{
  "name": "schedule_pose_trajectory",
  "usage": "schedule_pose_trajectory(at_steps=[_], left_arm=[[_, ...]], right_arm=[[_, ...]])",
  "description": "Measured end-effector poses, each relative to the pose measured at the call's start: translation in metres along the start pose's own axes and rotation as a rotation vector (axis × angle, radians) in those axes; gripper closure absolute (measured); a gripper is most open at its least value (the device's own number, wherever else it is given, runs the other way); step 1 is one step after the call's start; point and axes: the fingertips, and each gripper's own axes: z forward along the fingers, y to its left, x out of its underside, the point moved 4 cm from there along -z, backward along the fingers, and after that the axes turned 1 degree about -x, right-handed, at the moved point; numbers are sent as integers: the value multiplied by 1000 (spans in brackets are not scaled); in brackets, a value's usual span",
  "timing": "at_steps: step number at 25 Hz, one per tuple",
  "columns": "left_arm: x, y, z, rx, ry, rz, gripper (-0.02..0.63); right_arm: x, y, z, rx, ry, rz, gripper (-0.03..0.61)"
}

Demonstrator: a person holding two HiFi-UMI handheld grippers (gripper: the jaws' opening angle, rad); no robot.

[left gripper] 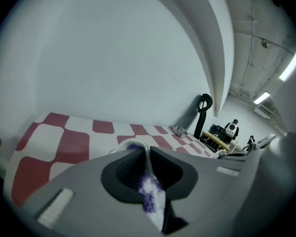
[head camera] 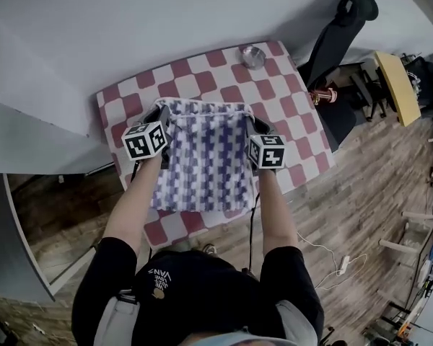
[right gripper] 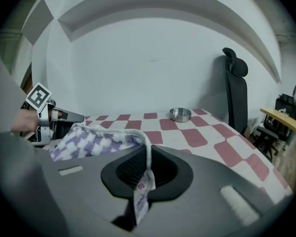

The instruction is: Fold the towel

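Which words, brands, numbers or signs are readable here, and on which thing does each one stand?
"VANS", upside down, on the person's black top; the smaller print below it is unreadable.
Tag of the towel: red mark, too small to read.
Marker cubes: square patterns only, no letters.
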Motion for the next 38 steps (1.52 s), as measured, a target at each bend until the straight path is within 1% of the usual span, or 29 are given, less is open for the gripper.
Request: schedule_pose_trajectory(at_steps=[2,3,6,8,9,10,12,13,14,16,18,20,24,26,27,29,33,35,38], left_arm=[[5,6,13,-25,26,-22,594],[7,9,18,-31,35,-33,581],[10,16,24,-24,42,-89,479],[7,22,22,-28,25,-136,407],[5,25,22,-27,15,-155,385],[3,27,24,-15,13,-173,377],[2,28,26,32,21,-212,377],[0,28,23,50,17,-223,377],[-4,30,17,60,2,-223,377],[-14,36,0,62,-47,-195,377],[-19,41,-23,66,-84,-158,377],[-13,44,-48,68,-92,-107,377],[17,43,-98,81,-90,15,377],[41,41,-121,74,-60,48,377],[53,41,-132,70,-41,51,377],[77,40,-156,59,-13,30,360],[122,43,-198,32,20,-39,348],[140,43,-212,32,35,-65,344],[159,40,-219,51,61,-90,339]], right_arm=[[1,-5,14,14,20,4,561],[2,-7,20,23,31,10,561],[7,-16,31,67,60,65,561],[14,-23,36,97,84,118,559],[18,-28,39,111,97,149,543],[21,-32,42,122,106,185,510],[25,-40,42,129,103,257,457],[26,-43,37,132,92,284,443],[25,-46,30,137,76,304,432],[24,-49,11,136,32,338,425],[26,-49,-10,110,-15,372,425],[33,-45,-35,75,-49,398,425],[61,-29,-79,-5,-72,441,423],[82,-20,-98,-34,-53,465,415],[93,-16,-107,-46,-44,485,410],[115,-5,-125,-70,-30,530,395],[155,16,-150,-111,11,596,373],[172,24,-158,-122,32,623,360],[185,34,-162,-142,33,688,352]])
